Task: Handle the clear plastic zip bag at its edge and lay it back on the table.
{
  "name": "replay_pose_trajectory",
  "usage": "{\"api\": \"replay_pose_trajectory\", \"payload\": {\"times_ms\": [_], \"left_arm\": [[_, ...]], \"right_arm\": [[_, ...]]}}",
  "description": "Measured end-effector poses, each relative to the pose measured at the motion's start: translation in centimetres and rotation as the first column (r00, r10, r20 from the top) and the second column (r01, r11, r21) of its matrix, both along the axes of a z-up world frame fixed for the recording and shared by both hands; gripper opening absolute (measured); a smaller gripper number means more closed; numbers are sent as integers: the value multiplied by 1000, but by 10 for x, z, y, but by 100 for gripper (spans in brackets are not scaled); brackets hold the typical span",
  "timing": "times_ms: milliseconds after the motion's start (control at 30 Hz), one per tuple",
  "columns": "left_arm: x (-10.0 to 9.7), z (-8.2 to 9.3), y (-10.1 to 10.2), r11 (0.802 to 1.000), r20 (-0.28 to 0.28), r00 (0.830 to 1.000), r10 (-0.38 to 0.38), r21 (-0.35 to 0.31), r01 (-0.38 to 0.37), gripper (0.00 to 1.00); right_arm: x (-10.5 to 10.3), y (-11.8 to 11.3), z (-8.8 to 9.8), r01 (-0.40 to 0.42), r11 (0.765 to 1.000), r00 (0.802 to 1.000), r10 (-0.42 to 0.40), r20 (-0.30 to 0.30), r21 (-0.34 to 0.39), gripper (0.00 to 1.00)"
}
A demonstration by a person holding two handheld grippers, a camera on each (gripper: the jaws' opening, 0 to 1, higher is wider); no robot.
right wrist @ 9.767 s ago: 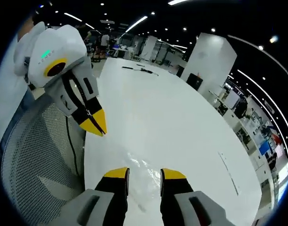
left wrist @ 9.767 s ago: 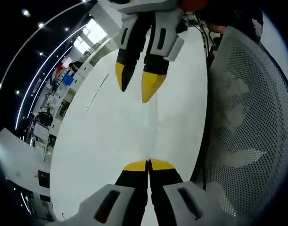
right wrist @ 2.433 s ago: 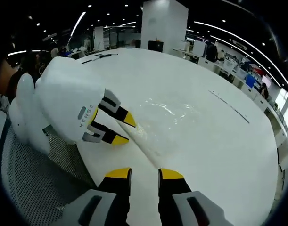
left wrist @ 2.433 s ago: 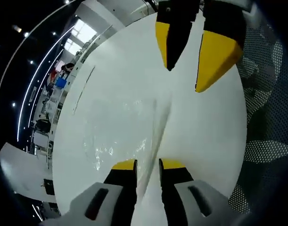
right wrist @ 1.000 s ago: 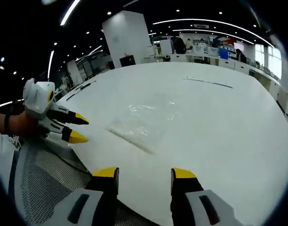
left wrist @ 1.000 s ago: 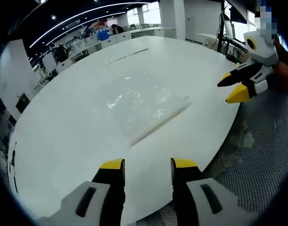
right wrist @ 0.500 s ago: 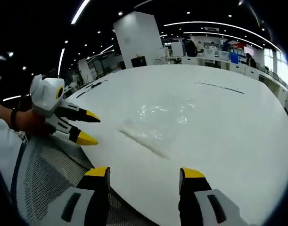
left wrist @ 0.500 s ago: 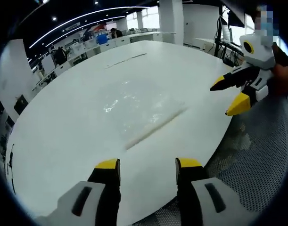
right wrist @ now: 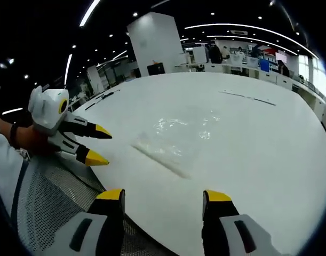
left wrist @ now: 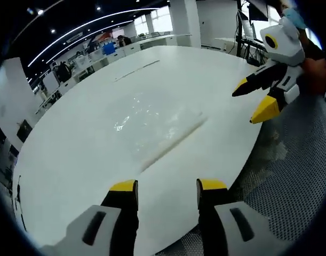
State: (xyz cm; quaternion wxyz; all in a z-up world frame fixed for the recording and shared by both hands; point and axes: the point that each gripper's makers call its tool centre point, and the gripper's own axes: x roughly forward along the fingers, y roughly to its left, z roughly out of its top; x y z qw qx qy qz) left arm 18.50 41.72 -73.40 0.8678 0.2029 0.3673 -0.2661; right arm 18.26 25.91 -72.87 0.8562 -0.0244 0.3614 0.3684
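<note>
- The clear plastic zip bag (left wrist: 154, 125) lies flat on the white table (left wrist: 72, 165), in the middle of the left gripper view. Its zip edge runs as a pale diagonal strip on the side nearest the camera. That flat, untouched lie suggests the laying-down step is already done.
- In the right gripper view the bag (right wrist: 179, 136) sits centre frame, its zip strip slanting from upper left to lower right. The glints further back are light on the loose film.
- The left gripper (left wrist: 163, 186) rises from the bottom centre of its own view, jaws spread wide and gripping nothing. It sits near the table's front edge, apart from the bag.
- It also appears at the left of the right gripper view (right wrist: 101, 144), yellow tips parted, over the table's rim and clear of the bag.
- The right gripper (right wrist: 165, 196) is likewise wide open and empty at the bottom of its view. In the upper right of the left gripper view (left wrist: 251, 101) its tips point towards the table, well apart from the bag.
- A mesh chair back (left wrist: 291, 176) fills the lower right of the left gripper view. It probably marks where the person stands, at the table's near side.
- With both sets of jaws open and held off, the stance reads as a release, leaving the bag undisturbed.
</note>
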Motion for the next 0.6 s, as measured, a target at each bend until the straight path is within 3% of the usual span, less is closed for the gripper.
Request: {"api": "replay_pose_trajectory", "payload": {"times_ms": [100, 333, 600], "left_arm": [[2, 4, 2, 1000, 8, 1000, 9, -12, -9, 41], [11, 15, 10, 988, 13, 995, 102, -114, -100, 42], [13, 21, 8, 982, 24, 993, 112, -155, -107, 45]], "right_arm": [[0, -1, 1, 6, 1000, 1000, -6, 0, -1, 58], [5, -4, 5, 35, 999, 999, -35, 9, 19, 58], [3, -3, 12, 44, 999, 999, -44, 7, 24, 58]]}}
